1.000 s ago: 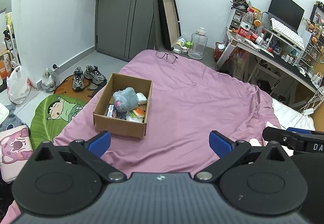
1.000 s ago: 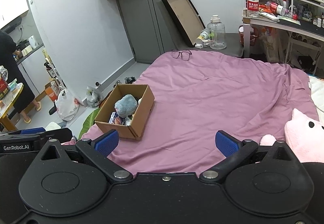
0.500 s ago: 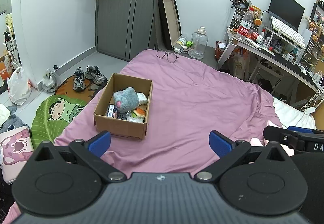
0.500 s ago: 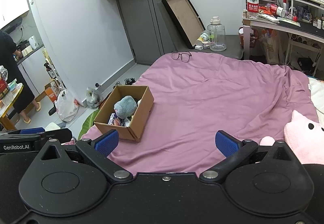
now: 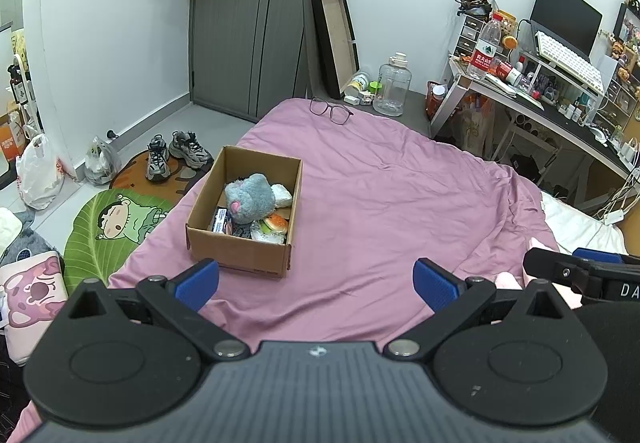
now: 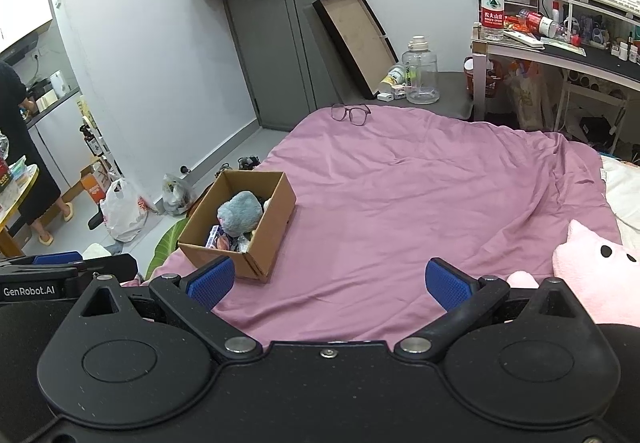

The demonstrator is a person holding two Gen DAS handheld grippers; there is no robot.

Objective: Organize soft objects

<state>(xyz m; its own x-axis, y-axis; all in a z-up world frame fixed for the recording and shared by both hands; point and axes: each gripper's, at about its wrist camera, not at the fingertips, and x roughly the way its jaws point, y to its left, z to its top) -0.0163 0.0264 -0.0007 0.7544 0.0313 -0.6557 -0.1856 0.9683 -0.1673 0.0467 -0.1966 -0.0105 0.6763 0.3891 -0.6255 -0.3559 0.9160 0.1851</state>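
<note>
Both my hand-held grippers, left and right, spread wide over the bed, pinching nothing; cardboard box ahead-left holds grey plush; pink plush lies by my right.

Both wrist views from the near bed edge, facing the far door, sharing the box.

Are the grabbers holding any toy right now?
No. The left gripper and right gripper are both open and empty above the pink bedspread.
</note>
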